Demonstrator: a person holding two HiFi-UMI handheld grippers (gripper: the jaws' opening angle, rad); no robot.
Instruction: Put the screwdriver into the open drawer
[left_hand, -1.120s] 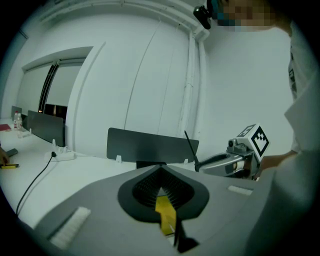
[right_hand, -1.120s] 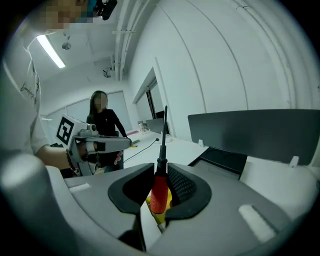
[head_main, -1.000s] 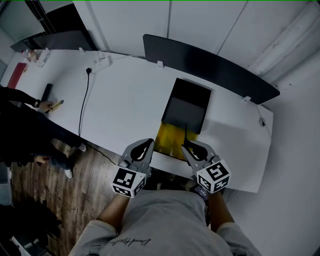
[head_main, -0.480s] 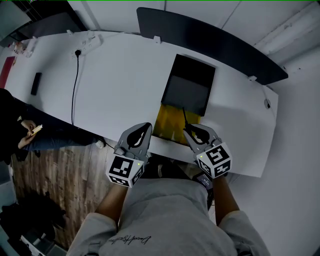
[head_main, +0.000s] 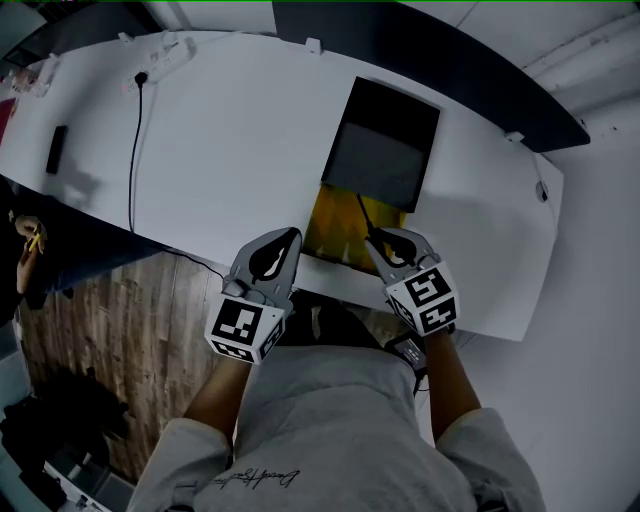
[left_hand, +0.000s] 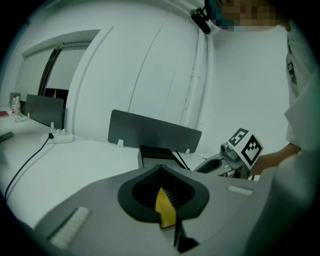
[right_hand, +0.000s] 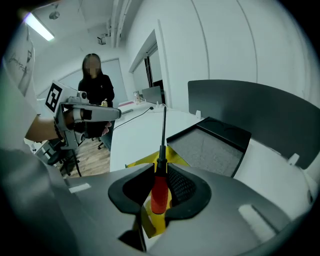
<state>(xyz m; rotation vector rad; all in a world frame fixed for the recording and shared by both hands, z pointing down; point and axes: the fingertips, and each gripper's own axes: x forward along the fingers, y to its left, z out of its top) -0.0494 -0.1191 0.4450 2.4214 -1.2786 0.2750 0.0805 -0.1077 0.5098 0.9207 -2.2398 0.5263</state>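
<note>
Screwdriver (right_hand: 159, 187): we are clamping its red handle between the fingers of our right gripper (right_hand: 161, 164), shaft jutting past the fingertips toward the drawer (head_main: 335, 225). Fingers of our left gripper (left_hand: 161, 167) are sitting together, empty.

Person's in a light grey short-sleeve T-shirt (head_main: 330, 430), with one small line of dark script across the front. Left gripper (head_main: 291, 233) and right gripper (head_main: 372, 238) look the same: grey moulded shell, black teardrop cut-out, ribbed black lining. Each carries a white cube (head_main: 242, 328) with black square markers.
</note>
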